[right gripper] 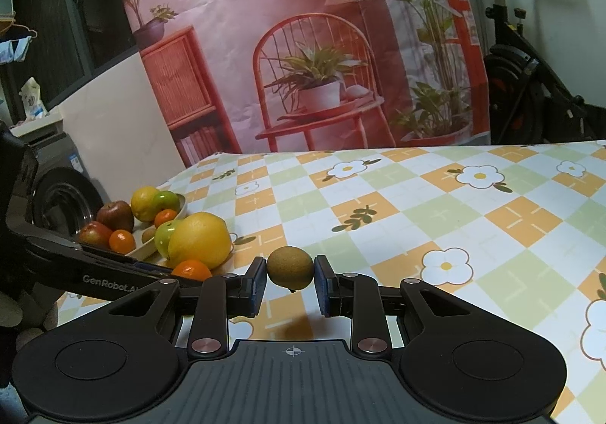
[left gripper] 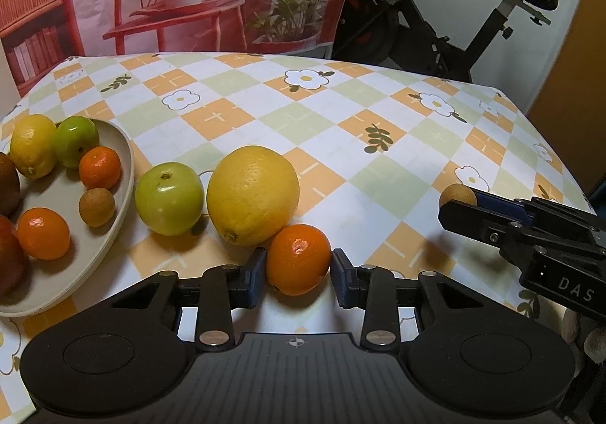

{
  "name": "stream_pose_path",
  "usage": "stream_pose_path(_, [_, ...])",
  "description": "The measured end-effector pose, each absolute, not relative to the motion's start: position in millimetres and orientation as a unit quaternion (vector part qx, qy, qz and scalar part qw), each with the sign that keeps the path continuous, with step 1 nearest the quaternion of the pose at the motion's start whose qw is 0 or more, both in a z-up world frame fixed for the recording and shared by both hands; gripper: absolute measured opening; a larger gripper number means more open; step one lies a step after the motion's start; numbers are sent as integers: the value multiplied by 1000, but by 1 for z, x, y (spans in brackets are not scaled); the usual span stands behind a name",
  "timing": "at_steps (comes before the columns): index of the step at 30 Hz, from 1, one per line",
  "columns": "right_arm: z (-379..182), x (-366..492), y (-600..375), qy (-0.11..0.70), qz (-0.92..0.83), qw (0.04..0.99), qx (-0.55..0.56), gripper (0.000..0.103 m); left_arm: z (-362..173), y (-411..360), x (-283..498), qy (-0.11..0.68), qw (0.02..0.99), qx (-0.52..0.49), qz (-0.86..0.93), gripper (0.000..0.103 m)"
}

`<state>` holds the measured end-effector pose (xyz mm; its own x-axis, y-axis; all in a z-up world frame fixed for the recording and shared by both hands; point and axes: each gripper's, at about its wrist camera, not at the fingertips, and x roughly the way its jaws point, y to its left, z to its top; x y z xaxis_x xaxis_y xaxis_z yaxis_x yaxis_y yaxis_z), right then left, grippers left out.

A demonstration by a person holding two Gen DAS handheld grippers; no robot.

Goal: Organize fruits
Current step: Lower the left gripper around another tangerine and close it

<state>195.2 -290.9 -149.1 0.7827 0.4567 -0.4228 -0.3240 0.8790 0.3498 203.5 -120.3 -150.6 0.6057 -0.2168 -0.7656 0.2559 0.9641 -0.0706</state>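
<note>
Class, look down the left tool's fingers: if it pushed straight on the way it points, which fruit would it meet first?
The small orange already between the left tool fingers; behind it, probably the big yellow citrus, though depth is unclear.

- A tablecloth (left gripper: 288, 128) covers the table, checked in orange, pale green and white, with printed white flowers and dark leaf sprigs.
- A backdrop (right gripper: 303, 45) hangs behind the table's far edge; it is printed with a red chair, potted plants, a wicker cabinet and a lamp.
- An exercise bike (left gripper: 435, 26), black, stands right of the backdrop, beyond the table; its saddle rises on a tilted post.
- A washing machine (right gripper: 64, 196) stands left of the table, its round door dark.
- A dark window (right gripper: 68, 18) sits above it.
</note>
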Motion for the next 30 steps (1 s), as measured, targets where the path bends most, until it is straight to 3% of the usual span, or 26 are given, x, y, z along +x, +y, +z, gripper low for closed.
stream_pose_path(30, [-152, 200, -285, 284, 185, 932, 128, 25, -125, -84, 184, 369, 919, 5, -139, 38])
